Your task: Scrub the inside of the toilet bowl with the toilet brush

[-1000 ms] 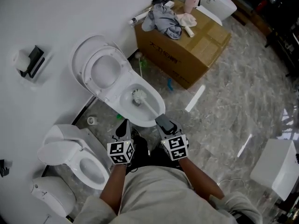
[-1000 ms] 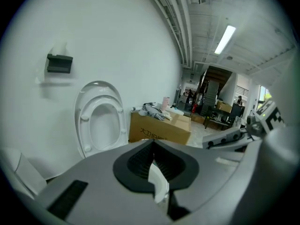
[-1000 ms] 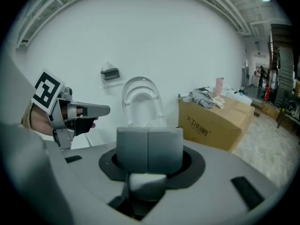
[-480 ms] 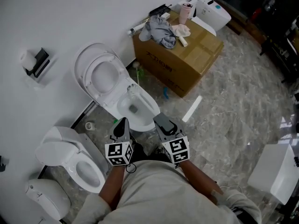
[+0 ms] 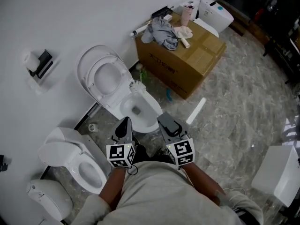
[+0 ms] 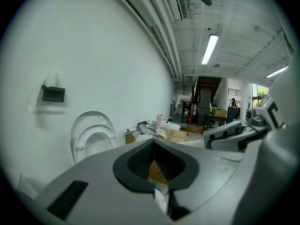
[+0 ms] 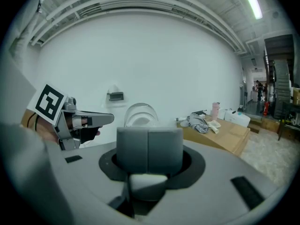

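While the toilet brush [image 5: 137, 85] is gripped by the right gripper [image 5: 161, 117], its bristled head is seen at the far rim of the toilet bowl [image 5: 154, 110], on the side towards the cardboard box [image 5: 187, 55]. In the right gripper view the two grey pads [image 7: 133, 149] are pressed together, with a white, rounded piece of the handle just beneath them. The handle itself can hardly be told from the white bowl in the head view. The left gripper [image 5: 124, 122] is held beside the right one, over the near rim, its jaws brought to a closed point with nothing between them. The seat and lid [image 5: 105, 71] are raised against the white wall. On the box a grey cloth [image 5: 161, 28] and a pink cup [image 5: 189, 12] are lying. A second toilet [image 5: 77, 156] stands at the lower left, and a paper holder [image 5: 40, 62] is fixed to the wall.
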Available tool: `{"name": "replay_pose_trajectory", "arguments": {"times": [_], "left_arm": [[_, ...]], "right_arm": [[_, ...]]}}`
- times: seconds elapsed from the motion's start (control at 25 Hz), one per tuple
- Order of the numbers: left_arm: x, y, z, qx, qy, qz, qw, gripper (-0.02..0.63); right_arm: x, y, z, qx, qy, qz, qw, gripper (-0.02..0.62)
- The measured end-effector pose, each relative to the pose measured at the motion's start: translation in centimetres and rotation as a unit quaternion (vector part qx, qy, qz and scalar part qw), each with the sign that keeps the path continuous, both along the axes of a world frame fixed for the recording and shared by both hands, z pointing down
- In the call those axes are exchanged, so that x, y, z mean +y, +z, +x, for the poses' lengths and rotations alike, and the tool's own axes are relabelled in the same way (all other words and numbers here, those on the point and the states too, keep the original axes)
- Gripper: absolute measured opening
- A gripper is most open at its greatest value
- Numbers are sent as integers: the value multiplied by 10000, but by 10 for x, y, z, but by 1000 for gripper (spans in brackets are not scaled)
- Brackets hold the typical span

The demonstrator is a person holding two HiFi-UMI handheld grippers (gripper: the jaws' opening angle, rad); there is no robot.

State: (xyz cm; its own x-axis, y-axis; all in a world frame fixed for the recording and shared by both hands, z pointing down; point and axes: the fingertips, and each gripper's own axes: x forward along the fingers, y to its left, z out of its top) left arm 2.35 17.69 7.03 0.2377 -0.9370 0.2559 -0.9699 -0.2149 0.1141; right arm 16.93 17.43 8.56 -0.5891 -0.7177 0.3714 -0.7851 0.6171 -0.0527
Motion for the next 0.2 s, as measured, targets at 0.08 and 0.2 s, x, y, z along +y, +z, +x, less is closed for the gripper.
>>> {"name": "replay_pose_trajectory", "arguments": {"times": [0.08,0.2], "left_arm": [[1,1,1,-32,25,-30,10000,9],[1,4,1,-42,21,-100,9999,9]], "right_arm": [[-1,-2,2,-9,24,13,10000,147],[-3,-6,3,-34,20,41,10000,147]]}}
